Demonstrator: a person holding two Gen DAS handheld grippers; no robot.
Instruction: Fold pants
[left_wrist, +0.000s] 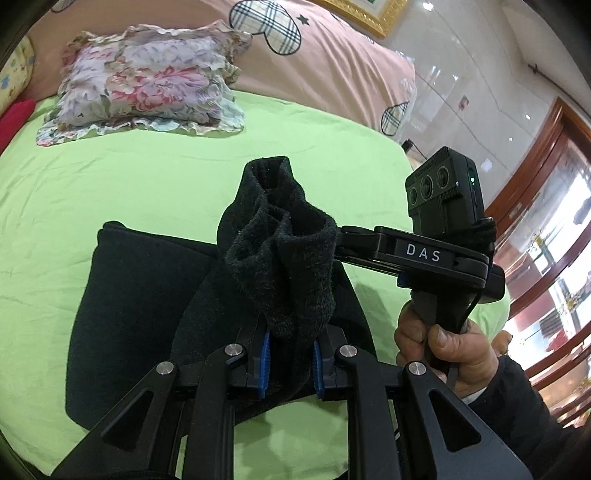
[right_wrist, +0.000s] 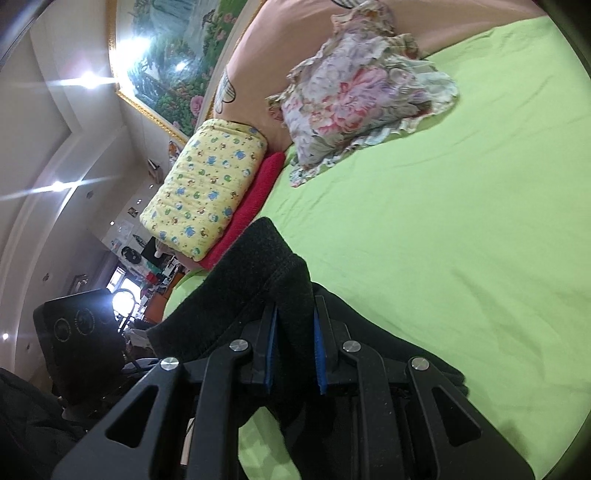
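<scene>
The black fleece pants (left_wrist: 155, 302) lie partly on the green bed sheet (left_wrist: 110, 184). My left gripper (left_wrist: 290, 363) is shut on a bunched end of the pants (left_wrist: 284, 258), which stands up above the sheet. My right gripper (right_wrist: 293, 354) is shut on another part of the pants (right_wrist: 258, 273), lifted off the bed. In the left wrist view the right gripper's body (left_wrist: 417, 254) comes in from the right, its fingers buried in the raised cloth, with a hand (left_wrist: 447, 347) on its handle.
A floral pillow (left_wrist: 147, 81) lies at the far side of the bed. A pink duvet (left_wrist: 332, 62) is behind it. A yellow folded quilt (right_wrist: 207, 188) sits on a red towel (right_wrist: 255, 206) at the bed's edge. A wooden cabinet (left_wrist: 546, 221) stands on the right.
</scene>
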